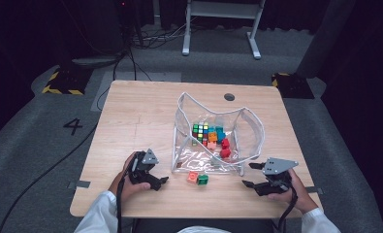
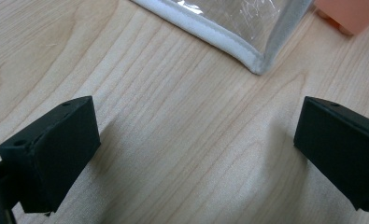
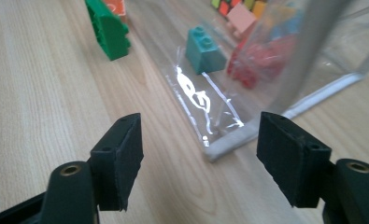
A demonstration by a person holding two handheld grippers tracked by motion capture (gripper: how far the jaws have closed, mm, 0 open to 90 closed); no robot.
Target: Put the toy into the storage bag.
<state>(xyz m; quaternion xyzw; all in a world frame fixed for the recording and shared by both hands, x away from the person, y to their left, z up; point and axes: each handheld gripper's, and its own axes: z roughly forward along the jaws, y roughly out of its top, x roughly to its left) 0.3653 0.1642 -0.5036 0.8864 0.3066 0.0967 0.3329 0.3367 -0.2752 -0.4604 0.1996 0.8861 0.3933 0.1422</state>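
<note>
— Looking at the left gripper (image 1: 161, 182) first: how do its jaws stand?

— Spread wide, nothing between them but bare table (image 2: 182, 154). Just ahead of it lies a corner of the clear bag (image 2: 259, 65), and a salmon block (image 2: 348, 14) sits slightly farther, off to its right.

— And the right gripper (image 1: 248, 175)?

— Also spread, empty. The bag's other near corner lies just beyond its jaws. Farther off on its left stands a green block (image 3: 108, 30) outside the bag; inside are a teal block (image 3: 205, 49), red blocks (image 3: 261, 63), and deeper still a puzzle cube (image 1: 200, 132).
</note>
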